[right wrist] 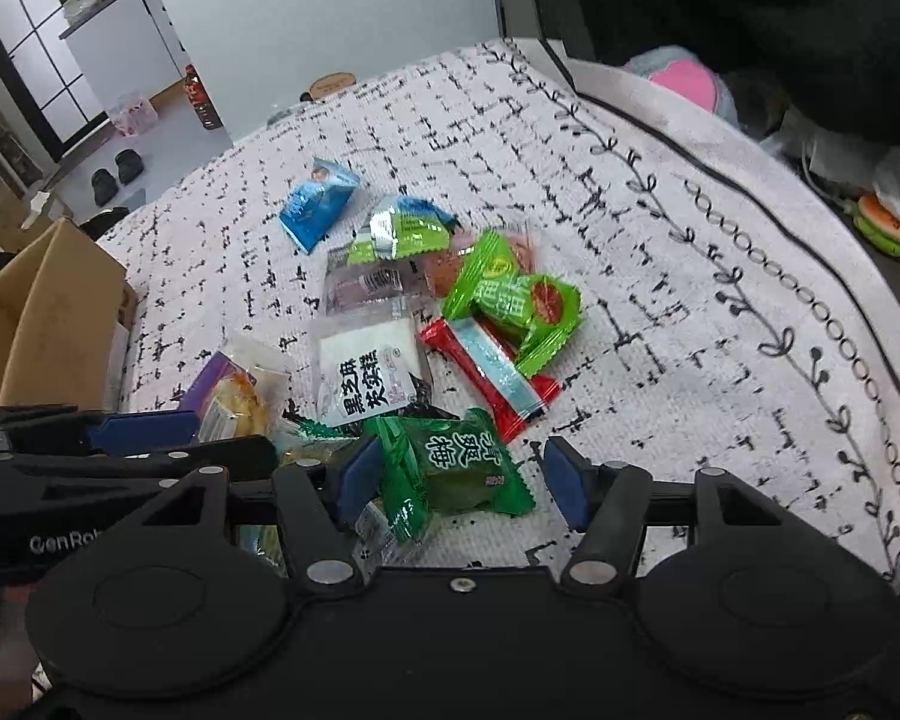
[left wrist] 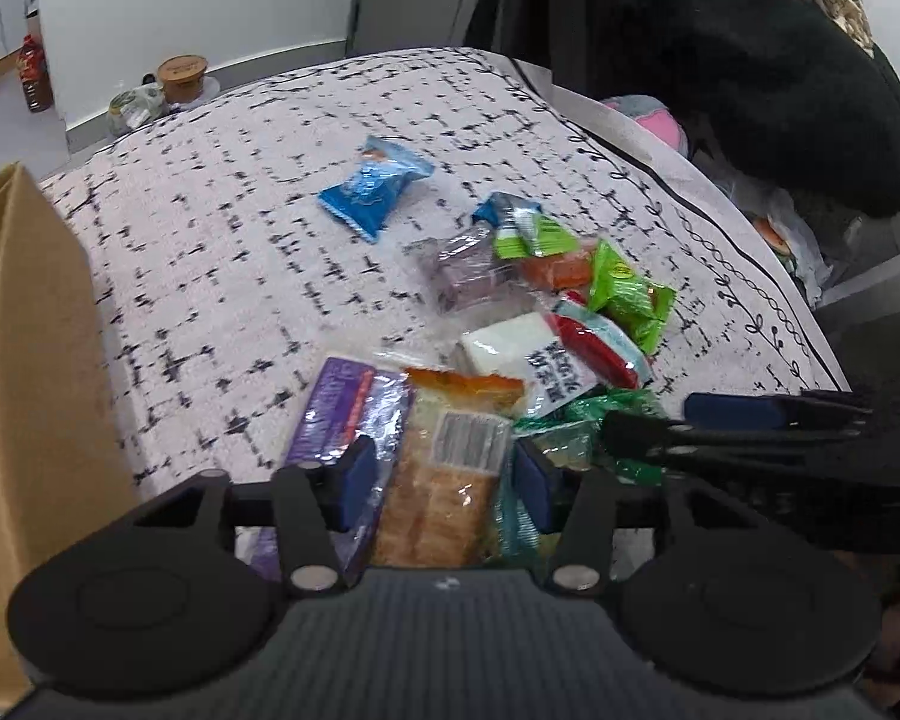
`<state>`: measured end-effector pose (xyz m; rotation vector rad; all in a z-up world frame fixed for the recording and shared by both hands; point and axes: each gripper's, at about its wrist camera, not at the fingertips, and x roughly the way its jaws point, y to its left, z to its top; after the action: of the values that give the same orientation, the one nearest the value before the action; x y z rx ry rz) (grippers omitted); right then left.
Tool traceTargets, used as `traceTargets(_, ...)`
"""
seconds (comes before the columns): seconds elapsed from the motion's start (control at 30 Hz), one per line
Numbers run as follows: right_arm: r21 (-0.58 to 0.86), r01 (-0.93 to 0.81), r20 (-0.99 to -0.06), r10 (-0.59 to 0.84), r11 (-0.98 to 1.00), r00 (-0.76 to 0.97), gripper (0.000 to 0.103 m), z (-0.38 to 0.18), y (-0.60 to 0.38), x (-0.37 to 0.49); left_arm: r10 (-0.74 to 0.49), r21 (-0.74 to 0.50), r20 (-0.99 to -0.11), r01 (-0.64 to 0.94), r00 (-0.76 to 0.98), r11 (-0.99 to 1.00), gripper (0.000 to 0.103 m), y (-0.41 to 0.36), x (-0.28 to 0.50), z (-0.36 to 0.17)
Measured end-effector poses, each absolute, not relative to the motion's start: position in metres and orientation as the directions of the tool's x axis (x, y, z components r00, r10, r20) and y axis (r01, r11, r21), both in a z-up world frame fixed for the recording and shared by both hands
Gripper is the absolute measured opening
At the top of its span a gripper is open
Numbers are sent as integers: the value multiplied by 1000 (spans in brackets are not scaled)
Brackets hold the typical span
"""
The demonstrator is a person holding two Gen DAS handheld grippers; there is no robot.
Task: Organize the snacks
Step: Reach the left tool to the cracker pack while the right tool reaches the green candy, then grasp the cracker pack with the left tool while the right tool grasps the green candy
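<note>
A heap of wrapped snacks lies on a white cloth with black marks [left wrist: 222, 276]. My left gripper [left wrist: 444, 483] is open, its blue pads either side of a clear pack of orange crackers [left wrist: 444, 480]; a purple pack [left wrist: 336, 414] lies beside its left pad. My right gripper [right wrist: 459, 480] is open around a dark green packet [right wrist: 456, 468]. Beyond it lie a white packet with black writing [right wrist: 369, 372], a red and light-blue bar [right wrist: 492, 375], bright green packets [right wrist: 510, 294] and a blue packet [right wrist: 318, 204]. The right gripper also shows in the left wrist view [left wrist: 750, 420].
A brown cardboard box stands at the left, in the left wrist view [left wrist: 24, 360] and in the right wrist view [right wrist: 48, 318]. A brown jar [left wrist: 181, 78] stands past the far edge. A dark garment [left wrist: 750, 60] and clutter lie at the right edge.
</note>
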<state>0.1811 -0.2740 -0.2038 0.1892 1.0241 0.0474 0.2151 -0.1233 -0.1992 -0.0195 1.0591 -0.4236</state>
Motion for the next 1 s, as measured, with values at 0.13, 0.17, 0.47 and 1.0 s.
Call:
traceTargets(0.13,187,64,-846,127,980,518,57,-211,-274,182,-344,-226,-842,307,416,925,37,-126,214,-203)
traceTargets(0.17,194,62,-852,137,979,505,53,-213,-274,182,-342,-225,-840,304,420,926,36,-126,213,-203)
traceTargets(0.47,211,50,-842,156,976,517,35,-198,-272,174,-337,-210,-809,299,481,931,31,-123,204,-182)
traceTargets(1.0,197,-43,-729,175,980,661,35,-139,-238,165,-306,-222,-702,212,642,952,31,-82,194,-125)
